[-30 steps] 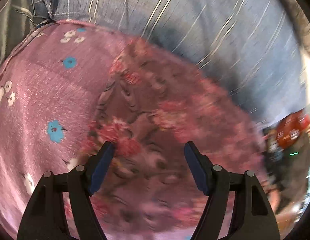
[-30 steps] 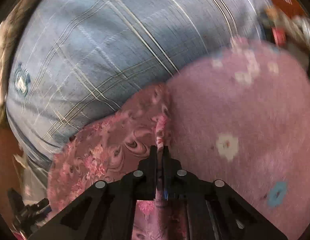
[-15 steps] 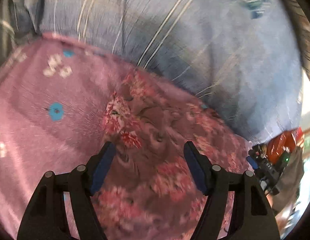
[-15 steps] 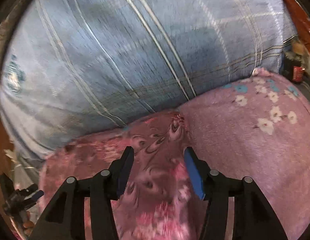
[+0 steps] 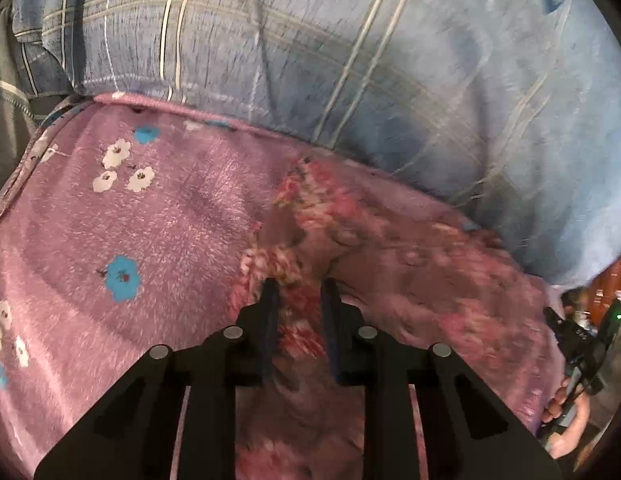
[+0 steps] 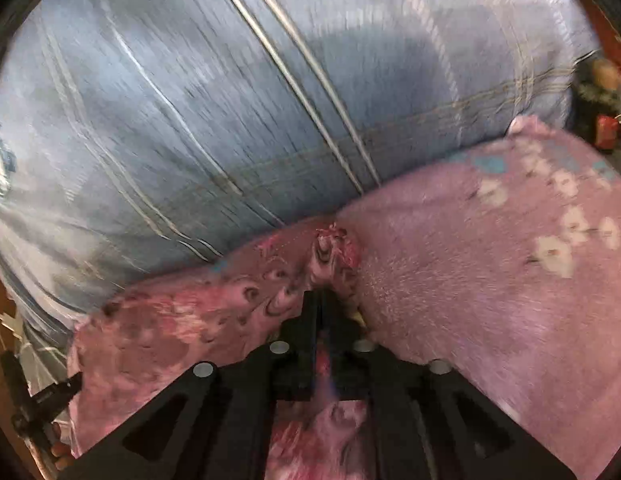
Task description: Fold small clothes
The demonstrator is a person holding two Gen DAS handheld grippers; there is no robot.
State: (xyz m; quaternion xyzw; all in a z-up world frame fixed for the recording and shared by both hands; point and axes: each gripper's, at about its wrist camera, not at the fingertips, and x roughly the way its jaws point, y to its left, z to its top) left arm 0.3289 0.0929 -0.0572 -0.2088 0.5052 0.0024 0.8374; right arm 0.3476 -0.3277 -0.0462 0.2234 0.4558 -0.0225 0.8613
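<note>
The flowered cloth (image 5: 390, 248) looks thin, light and limp, so it should sag and slide unless pinched at a hem or corner, both ends together. It lies on a fleecy pink blanket (image 5: 122, 208), in front of a blue plaid sheet (image 5: 350, 60). The left tongs (image 5: 297, 286) are narrowed around a raised fold at its near edge. The right tongs (image 6: 320, 300) are pressed tight on another bunched edge, beside the blanket's rim.
</note>
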